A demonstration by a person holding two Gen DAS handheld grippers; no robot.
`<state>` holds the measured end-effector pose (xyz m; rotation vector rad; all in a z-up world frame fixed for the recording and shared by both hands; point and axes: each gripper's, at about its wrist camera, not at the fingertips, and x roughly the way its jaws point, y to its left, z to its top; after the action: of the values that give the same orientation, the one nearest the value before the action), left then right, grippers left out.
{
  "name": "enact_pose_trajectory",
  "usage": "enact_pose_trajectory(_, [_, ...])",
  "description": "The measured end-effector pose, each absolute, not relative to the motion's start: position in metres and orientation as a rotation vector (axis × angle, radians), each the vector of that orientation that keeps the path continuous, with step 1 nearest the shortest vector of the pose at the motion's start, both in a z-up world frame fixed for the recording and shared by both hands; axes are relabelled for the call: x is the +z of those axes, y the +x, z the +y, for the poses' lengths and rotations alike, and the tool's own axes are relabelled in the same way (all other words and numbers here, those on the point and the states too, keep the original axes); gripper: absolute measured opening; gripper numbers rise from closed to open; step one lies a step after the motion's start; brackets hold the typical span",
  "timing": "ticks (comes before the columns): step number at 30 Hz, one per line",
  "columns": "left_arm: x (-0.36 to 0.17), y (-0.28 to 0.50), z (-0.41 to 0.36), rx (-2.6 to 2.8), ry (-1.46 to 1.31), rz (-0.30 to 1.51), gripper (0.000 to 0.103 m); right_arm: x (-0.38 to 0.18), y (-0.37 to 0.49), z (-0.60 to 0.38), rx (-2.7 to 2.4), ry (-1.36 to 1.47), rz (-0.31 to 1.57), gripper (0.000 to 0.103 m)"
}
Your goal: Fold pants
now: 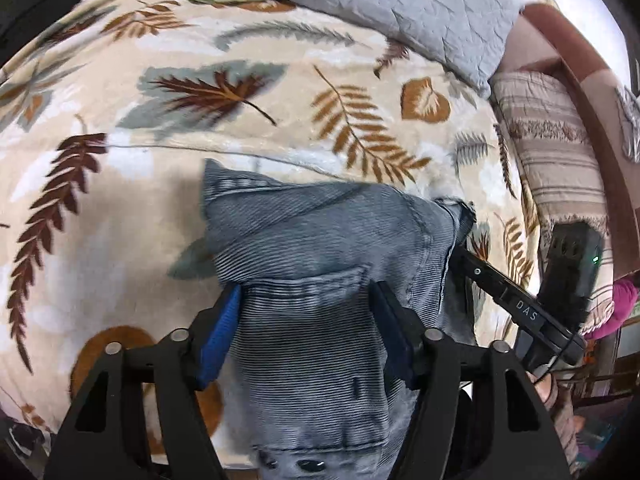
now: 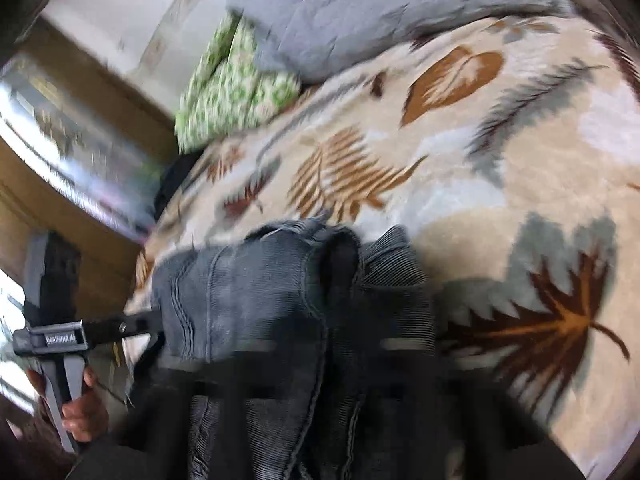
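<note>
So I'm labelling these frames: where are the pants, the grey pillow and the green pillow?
pants (image 1: pixel 320 240), left wrist view, ribbed fabric
grey pillow (image 1: pixel 400 4), left wrist view, quilted face
green pillow (image 2: pixel 224 96), right wrist view, patterned cover

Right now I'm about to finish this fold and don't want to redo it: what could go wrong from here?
1. The left gripper has its jaws wide with the bunched pants merely between them; lifting now could leave the cloth behind.
2. The right gripper, shut, seems to pinch only the frayed edge, so it may slip.
3. The pants lie rumpled on the blanket; folding could set crooked creases.
</note>
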<state>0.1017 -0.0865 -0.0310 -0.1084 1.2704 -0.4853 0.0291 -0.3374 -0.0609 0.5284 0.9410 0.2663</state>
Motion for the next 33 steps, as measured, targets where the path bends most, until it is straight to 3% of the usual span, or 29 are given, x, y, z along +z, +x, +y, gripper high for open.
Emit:
enact_pose_trajectory(7, [-0.047,0.092,-0.108,-0.464,-0.041,1.237,0.074,-0.039,0.012,-0.341,0.331,0.555,0.896,0.007])
enact_pose_trajectory(9, [-0.049,0.091,-0.110,-0.451,-0.015,1.229,0.074,-0.051,0.016,-0.344,0.262,0.506,0.944,0.012])
enact_pose_trajectory(13, [-0.030,0.086,-0.094,-0.493,-0.042,1.212,0.074,-0.064,0.001,-0.369,0.294,0.687,0.926,0.013])
enact_pose_trajectory(15, [-0.023,0.083,-0.082,-0.520,-0.084,1.218,0.074,-0.061,-0.011,-0.372,0.356,0.745,0.908,0.025])
enact_pose_trajectory(17, [-0.021,0.076,-0.069,-0.512,-0.112,1.219,0.074,-0.062,-0.021,-0.369,0.398,0.760,0.928,0.050])
enact_pose_trajectory(18, [-0.022,0.074,-0.064,-0.505,-0.116,1.225,0.074,-0.063,-0.025,-0.367,0.405,0.758,0.942,0.051])
enact_pose_trajectory(27, [-0.057,0.059,-0.062,-0.465,-0.125,1.324,0.074,-0.085,-0.036,-0.351,0.418,0.791,1.009,0.050])
enact_pose_trajectory(33, [-0.054,0.049,-0.070,-0.503,-0.092,1.341,0.074,-0.056,-0.045,-0.344,0.340,0.671,0.987,0.051])
